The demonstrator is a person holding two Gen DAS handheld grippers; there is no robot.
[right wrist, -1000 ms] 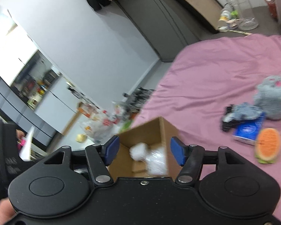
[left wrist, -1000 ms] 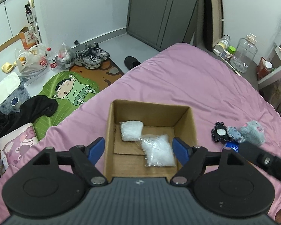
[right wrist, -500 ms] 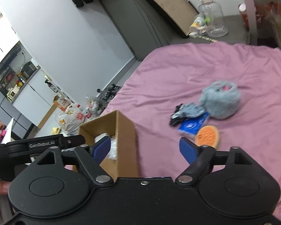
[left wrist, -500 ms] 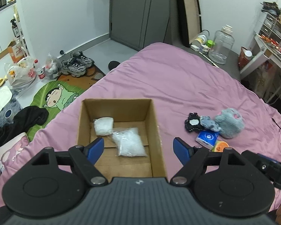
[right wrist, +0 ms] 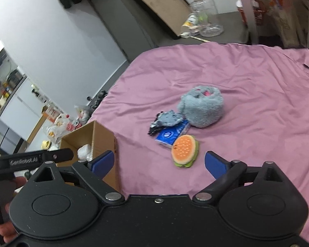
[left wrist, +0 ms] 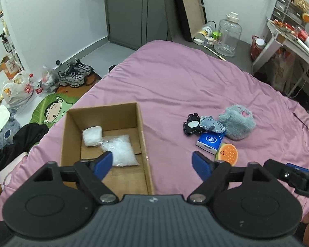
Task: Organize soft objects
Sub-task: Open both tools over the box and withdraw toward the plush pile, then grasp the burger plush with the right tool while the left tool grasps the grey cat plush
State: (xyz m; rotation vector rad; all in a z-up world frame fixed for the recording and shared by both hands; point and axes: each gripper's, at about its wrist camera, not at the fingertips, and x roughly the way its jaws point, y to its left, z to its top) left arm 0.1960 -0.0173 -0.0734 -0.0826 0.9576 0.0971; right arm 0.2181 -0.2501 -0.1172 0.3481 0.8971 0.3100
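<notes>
In the left wrist view, the left gripper [left wrist: 151, 161] hangs over the pink bed [left wrist: 175, 78], its jaws spread wide and just widened further, nothing between them. A cardboard box [left wrist: 141, 135] on the bed holds a white wad [left wrist: 92, 135] and a clear bag of white filling [left wrist: 121, 151]. To its right lie a black-and-grey plush [left wrist: 204, 123], a grey fluffy toy [left wrist: 237, 124], a blue tissue pack [left wrist: 209, 141] and a burger toy [left wrist: 227, 152], all clustered and touching.

In the right wrist view, the right gripper [right wrist: 159, 162] has jaws just opened wide and empty; the burger toy [right wrist: 184, 150] lies on the bed just ahead of them.
</notes>
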